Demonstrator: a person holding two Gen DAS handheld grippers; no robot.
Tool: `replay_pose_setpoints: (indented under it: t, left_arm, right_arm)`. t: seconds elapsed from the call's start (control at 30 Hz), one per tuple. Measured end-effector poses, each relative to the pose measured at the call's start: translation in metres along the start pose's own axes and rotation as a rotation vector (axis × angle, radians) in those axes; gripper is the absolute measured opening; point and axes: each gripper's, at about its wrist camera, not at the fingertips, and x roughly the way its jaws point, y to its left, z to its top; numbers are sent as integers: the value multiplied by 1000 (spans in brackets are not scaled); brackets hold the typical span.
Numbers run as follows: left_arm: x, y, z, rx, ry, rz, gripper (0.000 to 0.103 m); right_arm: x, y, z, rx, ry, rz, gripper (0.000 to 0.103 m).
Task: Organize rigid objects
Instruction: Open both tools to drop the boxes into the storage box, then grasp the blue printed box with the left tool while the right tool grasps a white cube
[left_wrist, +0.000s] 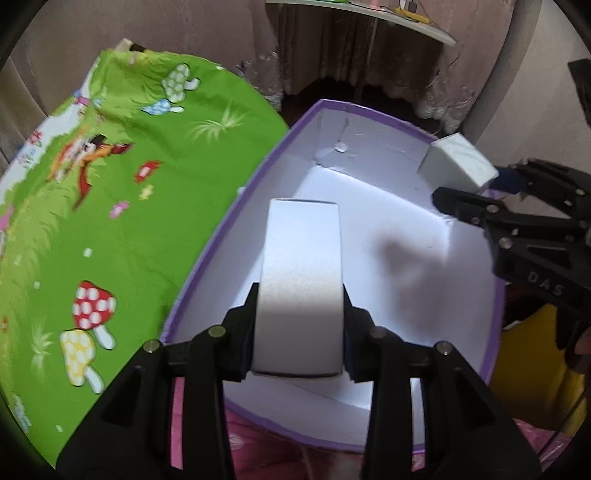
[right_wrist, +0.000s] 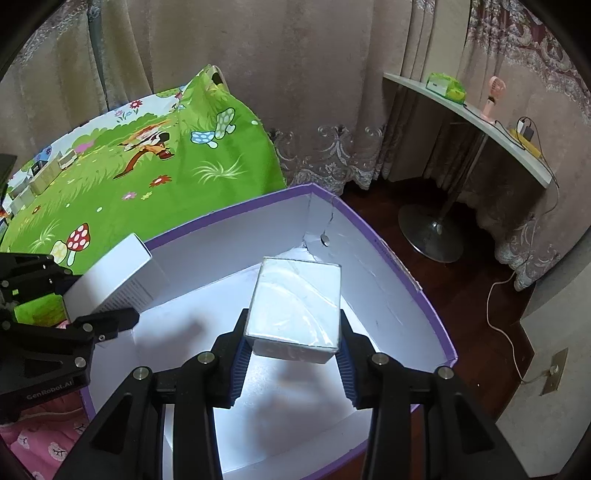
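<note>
1. The purple-rimmed box is open-topped, so entry from above is unblocked; its white floor lies bare at the middle.
2. Inside it, the left tongs hold a white carton near the box's left wall, filling that side.
3. The right tongs hold a foil-wrapped box toward the far right corner.
4. Between the two held things the floor stays free.
5. Left of the box, the green bedspread lies flat and open.

Matt white cardboard inside purple-edged box. Small box wrapped in glossy, creased film. Other small box: smooth, faintly pearly card. Printed cloth sheet. Polished wood floor.
</note>
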Motion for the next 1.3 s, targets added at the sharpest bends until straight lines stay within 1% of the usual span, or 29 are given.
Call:
replay_pose_setpoints:
  t: [0.03, 0.07, 0.1, 0.17, 0.23, 0.37, 0.47, 0.53, 0.57, 0.63, 0.67, 0.7, 0.73, 0.77, 0.8, 0.83, 0.87, 0.9, 0.97, 1.0, 1.03, 1.07, 1.1, 1.17, 1.2, 1.27, 1.3]
  left_arm:
    - [0, 0, 0, -6, -6, 0, 50]
    - [-1, -1, 1, -8, -13, 6, 59]
    - [-3, -1, 1, -8, -20, 11, 64]
    - [-7, 1, 0, -7, -40, 34, 66]
    - [-10, 6, -1, -17, -50, 44, 69]
    - [-19, 27, -5, -65, -80, 47, 69]
    - [-30, 58, -13, -149, -100, 58, 69]
    - [-46, 88, -23, -208, -139, 79, 70]
    - [-51, 100, -27, -226, -154, 99, 71]
    - [-66, 137, -43, -293, -183, 176, 71]
    - [-71, 152, -51, -327, -192, 202, 71]
    - [-79, 174, -63, -379, -201, 238, 72]
    - [-84, 192, -74, -425, -207, 272, 72]
    - [-92, 217, -88, -490, -216, 323, 73]
    - [-96, 234, -99, -530, -220, 358, 73]
    - [-103, 253, -114, -584, -224, 403, 73]
    - [-108, 267, -126, -624, -232, 428, 73]
    - [-114, 283, -143, -674, -242, 452, 74]
    - [-122, 309, -173, -759, -246, 488, 77]
    - [-124, 323, -187, -797, -246, 503, 78]
    - [-126, 338, -203, -835, -240, 526, 78]
    - [-126, 348, -211, -855, -233, 541, 78]
    - [-127, 362, -223, -881, -226, 561, 78]
    - [-131, 382, -239, -923, -226, 608, 78]
    - [-134, 394, -246, -948, -233, 645, 78]
    - [-143, 416, -258, -982, -246, 708, 78]
    - [-147, 428, -261, -995, -247, 733, 78]
  right_arm:
    - [1, 1, 1, -2, 7, -6, 44]
    - [1, 2, 1, -7, 14, -24, 46]
    - [1, 2, 2, -11, 15, -35, 48]
    - [1, 3, 3, -13, 16, -37, 58]
    - [1, 4, 3, -11, 17, -35, 61]
    - [3, 9, 8, -16, 31, -27, 62]
    - [2, 23, 18, -49, 24, -22, 62]
    - [2, 40, 35, -96, 14, -14, 62]
    - [2, 53, 51, -120, -1, -9, 62]
    - [1, 84, 76, -203, -40, -8, 62]
    - [0, 104, 86, -249, -56, -7, 62]
    - [-2, 140, 98, -326, -86, 30, 63]
    - [-2, 162, 103, -378, -105, 64, 68]
    - [-1, 185, 106, -432, -124, 96, 73]
    - [6, 217, 109, -491, -145, 131, 73]
    - [14, 235, 112, -504, -133, 140, 73]
    - [22, 255, 115, -509, -106, 162, 73]
    - [29, 282, 116, -533, -81, 223, 73]
    - [35, 324, 114, -611, -97, 280, 73]
    - [39, 335, 114, -632, -98, 285, 73]
    - [49, 353, 114, -647, -76, 298, 73]
    - [56, 364, 113, -645, -54, 317, 73]
    - [66, 382, 115, -633, -21, 364, 73]
    - [76, 402, 118, -628, 10, 425, 74]
    - [82, 420, 120, -632, 22, 457, 74]
    - [89, 440, 121, -641, 33, 477, 74]
    - [96, 456, 123, -641, 48, 481, 74]
